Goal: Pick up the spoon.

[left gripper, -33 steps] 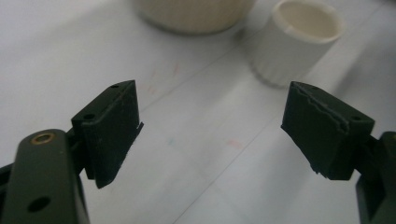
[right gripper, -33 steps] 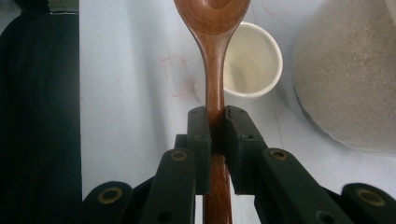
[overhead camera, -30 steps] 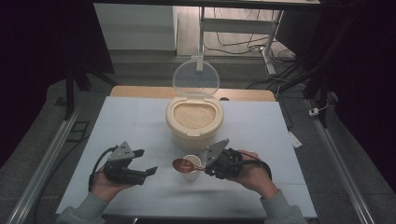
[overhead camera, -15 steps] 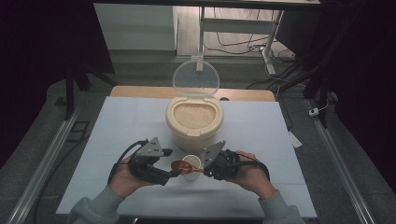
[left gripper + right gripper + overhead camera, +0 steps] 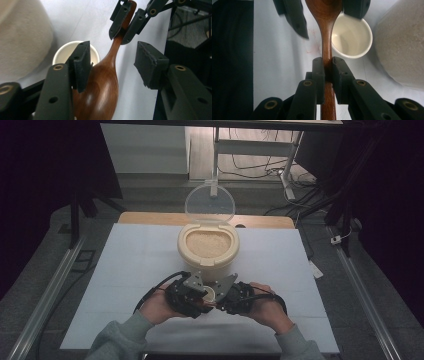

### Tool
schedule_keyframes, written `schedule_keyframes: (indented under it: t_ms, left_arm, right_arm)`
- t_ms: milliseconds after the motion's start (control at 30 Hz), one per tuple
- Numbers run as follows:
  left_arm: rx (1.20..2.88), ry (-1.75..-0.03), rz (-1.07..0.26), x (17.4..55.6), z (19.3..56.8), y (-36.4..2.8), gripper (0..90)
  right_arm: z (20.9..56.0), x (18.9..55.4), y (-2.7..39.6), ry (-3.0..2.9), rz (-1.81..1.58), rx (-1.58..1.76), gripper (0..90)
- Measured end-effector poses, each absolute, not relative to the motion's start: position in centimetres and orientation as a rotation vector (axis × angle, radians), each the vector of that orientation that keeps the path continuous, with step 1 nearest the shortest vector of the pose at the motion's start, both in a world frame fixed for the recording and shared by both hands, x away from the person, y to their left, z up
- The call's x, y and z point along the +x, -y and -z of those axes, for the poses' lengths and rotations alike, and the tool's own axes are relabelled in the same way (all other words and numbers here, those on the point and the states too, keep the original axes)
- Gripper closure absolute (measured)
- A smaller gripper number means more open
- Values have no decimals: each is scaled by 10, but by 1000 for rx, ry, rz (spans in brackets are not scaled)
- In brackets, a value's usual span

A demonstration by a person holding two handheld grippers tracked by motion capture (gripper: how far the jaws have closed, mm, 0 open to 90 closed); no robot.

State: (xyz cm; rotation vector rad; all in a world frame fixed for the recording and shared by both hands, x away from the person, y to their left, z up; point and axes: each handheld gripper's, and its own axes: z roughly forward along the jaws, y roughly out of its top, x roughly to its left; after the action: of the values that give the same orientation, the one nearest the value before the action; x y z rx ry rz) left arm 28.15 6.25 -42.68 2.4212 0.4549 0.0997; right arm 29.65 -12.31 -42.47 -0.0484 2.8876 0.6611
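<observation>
Spoon of stiff, smooth, light wood: your right gripper clamps its handle, so close the left gripper's open fingers gently round the slippery bowl beside the cup.

Reddish-brown wooden spoon, white cup, cream container

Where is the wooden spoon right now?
The wooden spoon is clamped by its handle in the right gripper, its bowl over the small white cup between the open left gripper jaws.
</observation>
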Motion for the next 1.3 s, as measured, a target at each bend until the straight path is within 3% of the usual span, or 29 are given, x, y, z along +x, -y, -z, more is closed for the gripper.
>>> schedule_keyframes:
  t_ms: [333,533,733,1133,1267,1300]
  left_arm:
    - [2517,-424,-90,284,437,-50,584]
    - [2526,-399,-78,283,439,-49,695]
    - [2589,-325,-73,285,443,-50,743]
    - [2559,-315,-49,285,447,-49,793]
    - [2532,-339,-81,286,445,-53,797]
    - [2509,-356,-100,286,444,-55,799]
  right_arm:
    - [425,288,117,-2864,-594,-96,801]
    - [424,283,116,-2832,-590,-190,802]
    - [424,283,118,-2843,-650,-219,800]
    - [424,284,122,-2835,-713,-215,799]
    - [422,287,126,-2809,-798,-156,738]
    - [418,289,129,-2781,-864,-102,657]
